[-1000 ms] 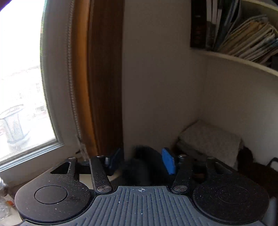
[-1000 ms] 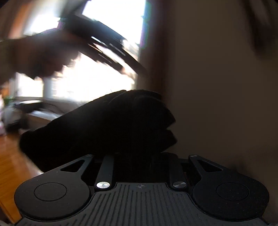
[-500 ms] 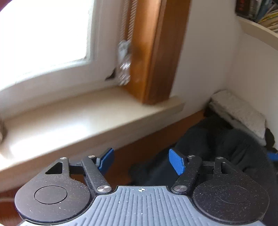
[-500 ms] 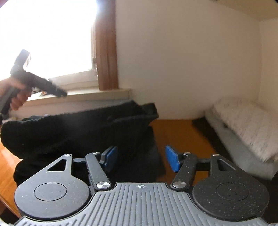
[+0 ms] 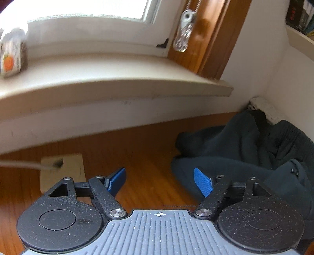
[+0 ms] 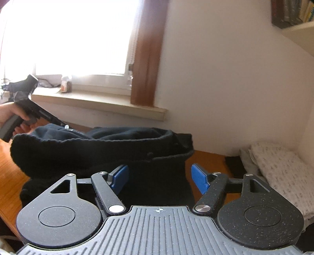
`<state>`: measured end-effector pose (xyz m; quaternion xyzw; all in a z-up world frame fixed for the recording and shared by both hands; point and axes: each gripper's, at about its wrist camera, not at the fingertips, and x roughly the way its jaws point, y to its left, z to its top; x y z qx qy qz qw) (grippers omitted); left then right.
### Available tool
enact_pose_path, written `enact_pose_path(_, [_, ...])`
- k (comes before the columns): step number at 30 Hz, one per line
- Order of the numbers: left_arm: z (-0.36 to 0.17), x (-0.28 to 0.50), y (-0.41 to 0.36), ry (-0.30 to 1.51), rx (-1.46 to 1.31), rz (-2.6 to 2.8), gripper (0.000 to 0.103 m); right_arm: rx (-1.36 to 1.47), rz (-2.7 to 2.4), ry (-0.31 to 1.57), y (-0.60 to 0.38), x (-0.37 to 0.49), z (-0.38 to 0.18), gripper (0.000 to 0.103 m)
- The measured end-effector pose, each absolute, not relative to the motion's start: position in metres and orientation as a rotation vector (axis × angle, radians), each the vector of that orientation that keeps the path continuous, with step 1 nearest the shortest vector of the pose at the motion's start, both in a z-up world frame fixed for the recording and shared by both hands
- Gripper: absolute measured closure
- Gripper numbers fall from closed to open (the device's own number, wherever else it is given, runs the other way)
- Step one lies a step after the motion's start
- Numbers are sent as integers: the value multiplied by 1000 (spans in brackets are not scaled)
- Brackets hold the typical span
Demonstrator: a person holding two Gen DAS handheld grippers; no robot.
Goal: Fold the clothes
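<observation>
A dark knitted garment (image 5: pixel 245 153) lies crumpled on the wooden table (image 5: pixel 127 149), to the right in the left wrist view. My left gripper (image 5: pixel 160 181) is open over bare wood, its right blue pad by the garment's edge. In the right wrist view the same garment (image 6: pixel 102 149) is heaped just ahead of my right gripper (image 6: pixel 160 177), which is open with dark cloth lying between and below its fingers. The left gripper's handle (image 6: pixel 25 106), held by a hand (image 6: pixel 7 115), shows at the far left beyond the heap.
A window sill (image 5: pixel 109 78) runs along the wall behind the table, with a small jar (image 5: pixel 11 53) on it. A pale folded textile (image 6: pixel 278 172) lies in the right corner. A light block with a cable (image 5: pixel 60 170) sits at the left. A bookshelf (image 6: pixel 294 15) hangs above.
Both grippers opened and let go of the dark garment, which dropped onto the table in a heap. Both came down toward the table; the left one ended beside the garment.
</observation>
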<state>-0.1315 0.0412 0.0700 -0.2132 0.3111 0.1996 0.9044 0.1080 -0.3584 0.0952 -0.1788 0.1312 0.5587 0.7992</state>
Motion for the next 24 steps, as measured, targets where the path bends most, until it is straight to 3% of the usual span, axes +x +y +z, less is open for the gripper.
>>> enact_pose_path(10, [67, -152, 35, 616, -444, 408, 22, -475, 1291, 257, -363, 81, 97, 30])
enact_pose_path(24, [67, -172, -13, 640, -392, 323, 21, -733, 1390, 86, -340, 16, 100, 27])
